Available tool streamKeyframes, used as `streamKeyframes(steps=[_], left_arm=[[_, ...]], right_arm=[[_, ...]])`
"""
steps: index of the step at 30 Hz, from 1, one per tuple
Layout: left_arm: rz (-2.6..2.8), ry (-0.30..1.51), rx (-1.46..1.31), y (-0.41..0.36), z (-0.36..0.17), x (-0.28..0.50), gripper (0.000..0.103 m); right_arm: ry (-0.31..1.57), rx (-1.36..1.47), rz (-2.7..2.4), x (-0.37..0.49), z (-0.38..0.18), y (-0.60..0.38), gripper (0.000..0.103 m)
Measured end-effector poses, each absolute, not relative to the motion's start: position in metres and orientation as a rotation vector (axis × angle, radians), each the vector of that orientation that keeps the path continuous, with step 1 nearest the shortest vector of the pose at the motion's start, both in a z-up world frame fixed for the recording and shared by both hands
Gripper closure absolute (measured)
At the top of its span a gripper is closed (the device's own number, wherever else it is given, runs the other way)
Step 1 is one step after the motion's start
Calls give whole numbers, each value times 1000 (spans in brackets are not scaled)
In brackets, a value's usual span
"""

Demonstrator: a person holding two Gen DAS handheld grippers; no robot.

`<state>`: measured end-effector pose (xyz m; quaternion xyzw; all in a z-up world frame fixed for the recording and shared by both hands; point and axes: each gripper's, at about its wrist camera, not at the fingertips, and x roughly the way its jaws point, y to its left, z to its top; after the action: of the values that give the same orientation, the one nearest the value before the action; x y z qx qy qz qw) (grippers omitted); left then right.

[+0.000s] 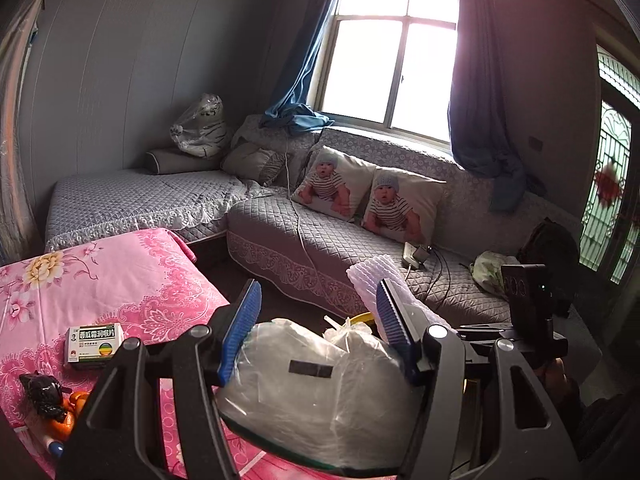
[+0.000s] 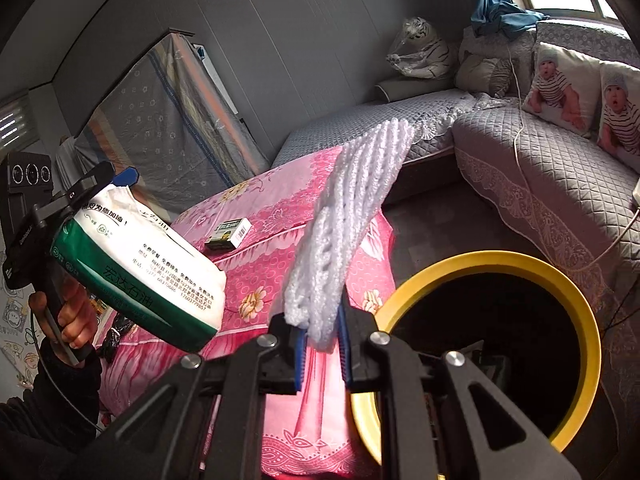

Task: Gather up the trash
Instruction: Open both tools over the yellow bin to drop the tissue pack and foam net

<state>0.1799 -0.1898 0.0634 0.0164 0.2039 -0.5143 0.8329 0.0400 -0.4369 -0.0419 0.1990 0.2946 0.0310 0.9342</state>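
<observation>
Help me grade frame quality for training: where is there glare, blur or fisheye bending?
Left wrist view: window blown out, its glare washing the right curtain pink; walls bow towards the edges. Right wrist view: evenly lit, sharp; bin interior black; dark corner vignette in both.

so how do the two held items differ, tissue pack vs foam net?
The tissue pack is bulky, plastic-wrapped, white and green with print; the foam net is a thin, plain white mesh strip. The left gripper spans the pack widely; the right gripper is pinched almost closed on the net's end. Both are held off the table.
</observation>
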Motion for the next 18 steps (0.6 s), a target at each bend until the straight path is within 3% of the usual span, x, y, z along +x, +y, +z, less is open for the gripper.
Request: streamKeyframes(steps=[18], left_arm=[[-1289, 531, 133, -340, 28, 150, 46]], right_arm=[[661, 496, -143, -10, -103, -509, 91]])
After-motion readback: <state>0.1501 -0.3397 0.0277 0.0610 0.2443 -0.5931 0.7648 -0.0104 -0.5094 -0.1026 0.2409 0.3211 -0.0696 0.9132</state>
